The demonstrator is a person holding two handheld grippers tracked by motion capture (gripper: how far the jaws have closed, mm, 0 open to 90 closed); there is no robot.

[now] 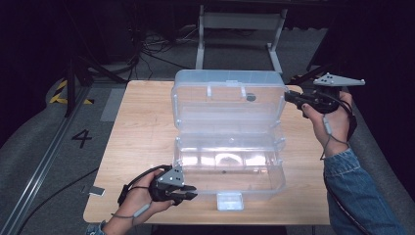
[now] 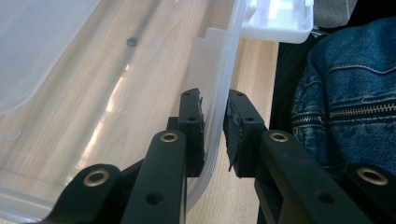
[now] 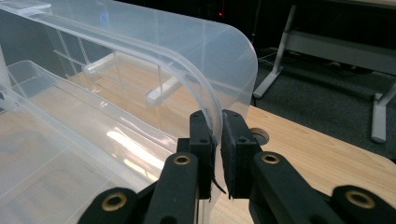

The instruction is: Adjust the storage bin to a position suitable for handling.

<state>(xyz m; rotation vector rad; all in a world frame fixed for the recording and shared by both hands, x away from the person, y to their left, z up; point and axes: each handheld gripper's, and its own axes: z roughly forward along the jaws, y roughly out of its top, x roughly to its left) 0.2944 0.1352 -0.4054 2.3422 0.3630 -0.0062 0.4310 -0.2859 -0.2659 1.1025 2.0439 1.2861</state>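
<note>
Clear plastic box, lid open, gripped at two edges.

Clear storage box (image 1: 229, 166) sited centre frame on the wooden counter (image 1: 142, 127) in the high view, hinged lid (image 1: 227, 100) standing open behind it, white latch (image 1: 229, 201) at the near rim. Judged light, thin-walled and somewhat flexible, smooth and likely slippery; edges and rims the only sensible holds, firm but not crushing. Left gripper (image 2: 214, 128), lower left of the high view: fingers (image 2: 191, 116) nearly together astride the near left rim of the box (image 2: 219, 93), inner pad against the wall, a sliver of gap at the outer pad. Right gripper (image 3: 218, 135), upper right of the high view: fingers (image 3: 201, 135) clamped on the curved corner edge of the lid (image 3: 205, 88).
</note>
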